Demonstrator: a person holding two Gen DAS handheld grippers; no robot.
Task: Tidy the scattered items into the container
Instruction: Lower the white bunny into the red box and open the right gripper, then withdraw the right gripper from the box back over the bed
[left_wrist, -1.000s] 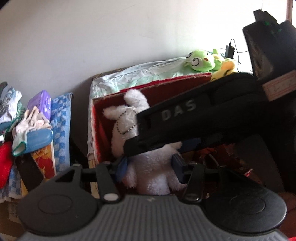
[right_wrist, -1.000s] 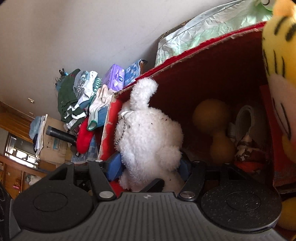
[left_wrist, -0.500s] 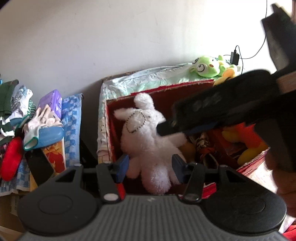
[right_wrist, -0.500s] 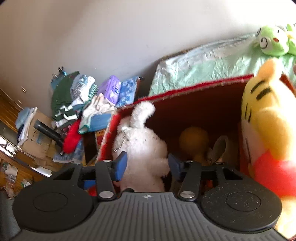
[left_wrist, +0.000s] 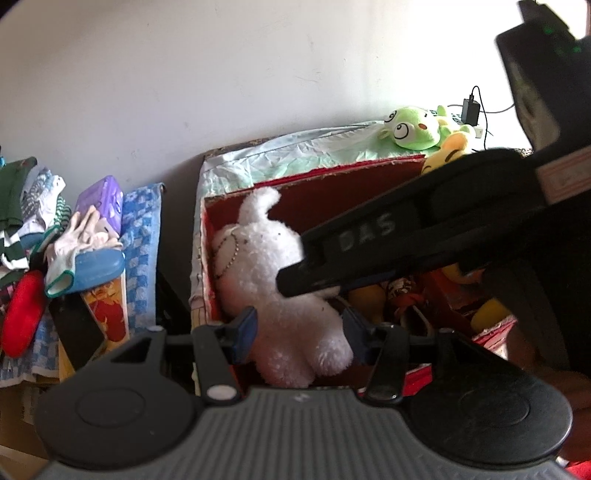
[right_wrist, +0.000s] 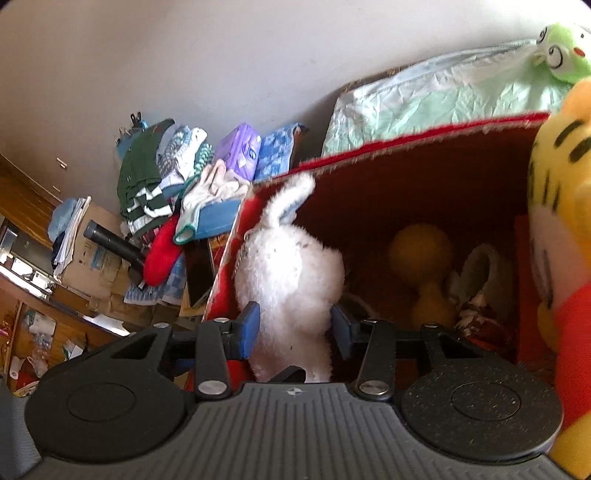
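While right gripper (right_wrist: 295, 328) jaws just closing on white plush (right_wrist: 291, 273) by red box (right_wrist: 406, 177) edge, seemingly gripping, left gripper (left_wrist: 299, 326) state unclear.

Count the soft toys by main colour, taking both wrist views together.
White: 1, the rabbit in the red box
Green: 1, the green toy on the bedding behind
Yellow: 1, the striped tiger
Total: 3. The tan rounded thing in the box is too unclear to count.
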